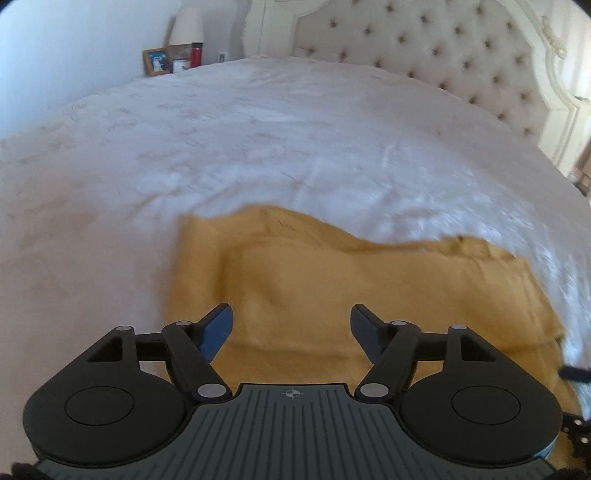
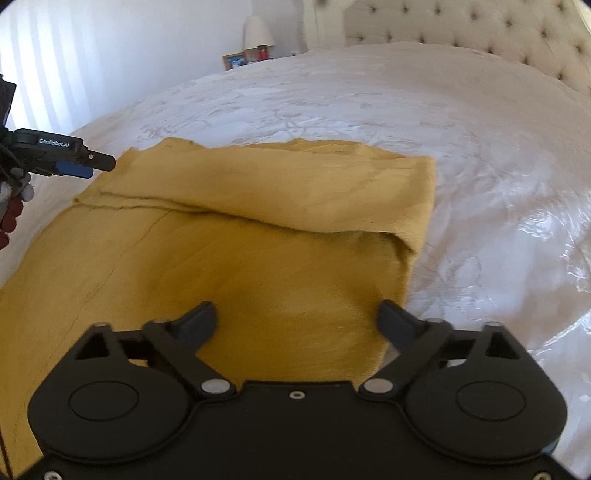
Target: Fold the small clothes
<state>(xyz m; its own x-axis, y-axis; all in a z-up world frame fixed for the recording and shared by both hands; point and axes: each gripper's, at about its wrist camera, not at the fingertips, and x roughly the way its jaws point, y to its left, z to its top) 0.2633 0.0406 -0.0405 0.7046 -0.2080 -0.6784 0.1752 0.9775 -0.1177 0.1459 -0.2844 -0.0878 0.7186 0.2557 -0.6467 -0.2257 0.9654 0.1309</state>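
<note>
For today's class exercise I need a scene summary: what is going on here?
A person is folding a mustard-yellow garment on a white bed, holding a tool in each hand. One fold is already laid over. The left tool and right tool both hover open above the cloth, gripping nothing.

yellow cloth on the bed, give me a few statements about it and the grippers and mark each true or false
1. The yellow cloth lies on a white bedspread. True.
2. The right gripper is clamped on the cloth. False: its fingers stand wide apart with nothing pinched.
3. The cloth's far part is folded over, leaving a doubled layer. True.
4. The left gripper holds a red bottle. False: it is open above the cloth; the red bottle stands far off by the lamp.
5. The cloth hangs off a chair. False: it rests on the bed.
</note>
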